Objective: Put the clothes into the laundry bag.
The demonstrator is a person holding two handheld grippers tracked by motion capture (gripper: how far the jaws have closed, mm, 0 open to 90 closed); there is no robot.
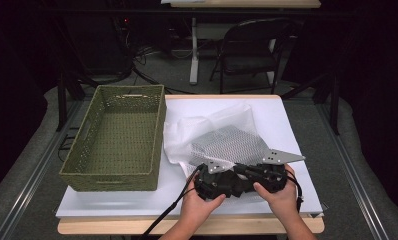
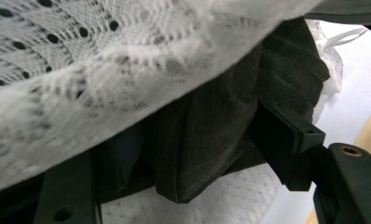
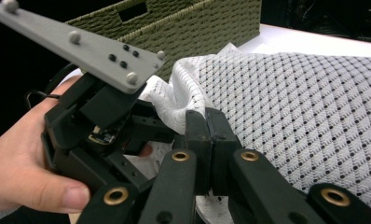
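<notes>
The worktop (image 1: 287,115) carries a green basket (image 1: 118,137) at nine o'clock and the white mesh garment (image 1: 227,142) at centre. The right tongs (image 3: 207,126) pinch its near edge tight; the left tongs (image 2: 183,154) gape around dark cloth (image 2: 207,135), pressing nothing. Best regrip beside the right before lifting; loose folds may snag.

A white openwork mesh garment (image 1: 227,142) with a dark cloth lining (image 2: 207,130) lies crumpled (partly bunched) on the white tabletop.
</notes>
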